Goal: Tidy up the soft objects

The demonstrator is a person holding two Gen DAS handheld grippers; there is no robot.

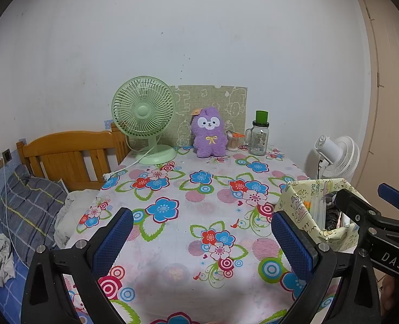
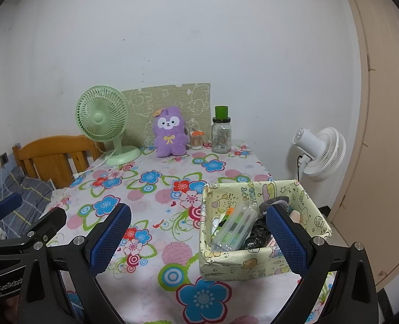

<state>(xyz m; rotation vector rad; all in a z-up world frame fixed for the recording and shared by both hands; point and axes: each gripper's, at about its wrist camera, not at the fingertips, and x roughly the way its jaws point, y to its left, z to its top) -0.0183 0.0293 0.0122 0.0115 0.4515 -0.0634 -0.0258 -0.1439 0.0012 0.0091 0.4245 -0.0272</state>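
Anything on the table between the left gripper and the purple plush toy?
No. In the left wrist view only bare flowered tablecloth lies between the open left gripper and the purple plush toy.

Left gripper (image 1: 202, 239): jaws stand wide apart, nothing between the blue pads (image 1: 113, 240); it is raised and points forward.
Right gripper (image 2: 199, 239): jaws also wide apart, the blue pads (image 2: 110, 239) hold nothing; it is raised.
Relation: the two grippers are side by side, near each other, each showing at the edge of the other's view.
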